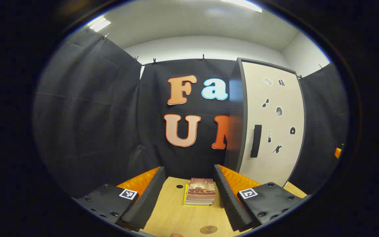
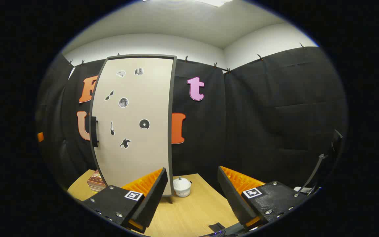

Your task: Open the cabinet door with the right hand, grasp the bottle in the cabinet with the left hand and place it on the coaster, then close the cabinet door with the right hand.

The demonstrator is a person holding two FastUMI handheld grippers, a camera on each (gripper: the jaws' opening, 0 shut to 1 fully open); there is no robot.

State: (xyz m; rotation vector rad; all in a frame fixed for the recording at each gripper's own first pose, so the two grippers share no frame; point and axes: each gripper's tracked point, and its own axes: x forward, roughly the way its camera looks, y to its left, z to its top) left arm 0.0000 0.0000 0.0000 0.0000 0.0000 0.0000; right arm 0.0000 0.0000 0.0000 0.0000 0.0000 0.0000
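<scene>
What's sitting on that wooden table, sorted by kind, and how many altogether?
Cabinet: 1
Stack of books: 1
White lidded pot: 1
Round coaster: 1
Total: 4

So the booth is basically black cloth walls [image 2: 275,108] clipped up along the top, with plain white wall [image 1: 209,46] and a white ceiling above. A bright ceiling light panel [image 1: 100,24] glows up there. Down below is a light wooden tabletop [image 2: 189,210].
</scene>
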